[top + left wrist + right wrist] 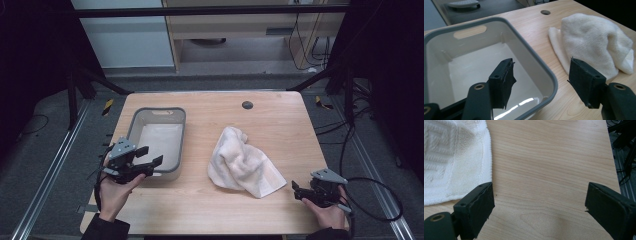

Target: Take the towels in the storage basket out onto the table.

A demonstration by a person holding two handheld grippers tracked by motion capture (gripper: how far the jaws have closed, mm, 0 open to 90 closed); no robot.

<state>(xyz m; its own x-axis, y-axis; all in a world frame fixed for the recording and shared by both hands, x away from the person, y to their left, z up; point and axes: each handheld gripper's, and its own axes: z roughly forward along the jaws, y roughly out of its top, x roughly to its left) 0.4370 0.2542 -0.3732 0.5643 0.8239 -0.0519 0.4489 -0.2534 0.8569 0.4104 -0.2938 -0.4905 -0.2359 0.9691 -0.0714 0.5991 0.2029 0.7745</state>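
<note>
Hovering over the near corner of the grey bin (156, 138), the left gripper (148, 160) has its jaws spread, holding nothing. Opposite, the right gripper (296, 191) is likewise spread over bare table (280, 112). Between them, just beyond the right gripper, lies a crumpled white towel (242, 163).
</note>
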